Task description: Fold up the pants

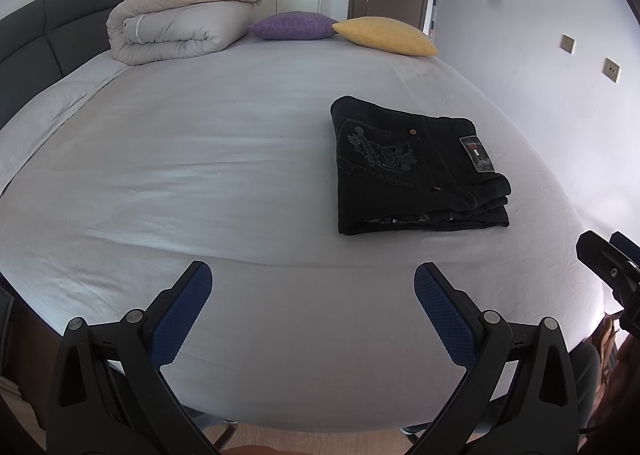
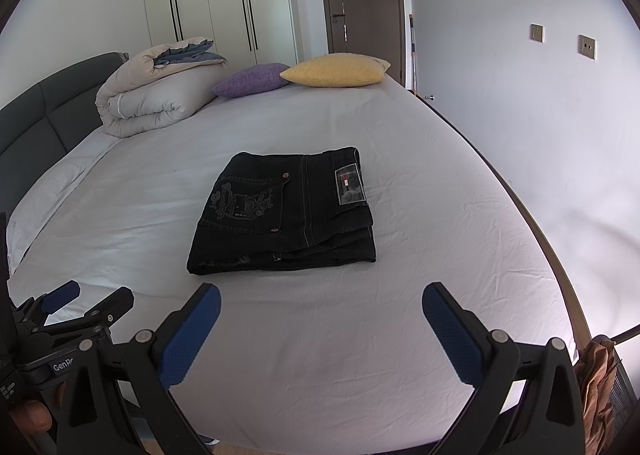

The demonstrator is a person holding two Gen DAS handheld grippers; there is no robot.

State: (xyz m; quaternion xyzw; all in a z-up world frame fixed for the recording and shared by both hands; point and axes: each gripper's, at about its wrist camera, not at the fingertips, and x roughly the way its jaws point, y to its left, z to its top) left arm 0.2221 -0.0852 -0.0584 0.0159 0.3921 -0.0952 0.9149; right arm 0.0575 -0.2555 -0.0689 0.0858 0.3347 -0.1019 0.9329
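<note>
Black jeans (image 1: 416,171) (image 2: 288,215) lie folded into a compact rectangle on the white bed sheet (image 1: 200,175) (image 2: 420,195), back pocket embroidery and waistband label facing up. My left gripper (image 1: 313,275) hangs open near the bed's front edge, short of the pants and to their left, holding nothing. My right gripper (image 2: 321,295) is also open and bare, just in front of the folded pants. The left gripper (image 2: 80,299) shows at the lower left of the right wrist view; the right gripper (image 1: 612,259) pokes in at the right edge of the left wrist view.
A rolled beige duvet (image 1: 176,27) (image 2: 156,95), a purple pillow (image 1: 294,25) (image 2: 250,79) and a yellow pillow (image 1: 386,35) (image 2: 336,71) sit at the far end. A dark headboard (image 1: 48,35) runs along the left, a wall (image 2: 540,115) along the right.
</note>
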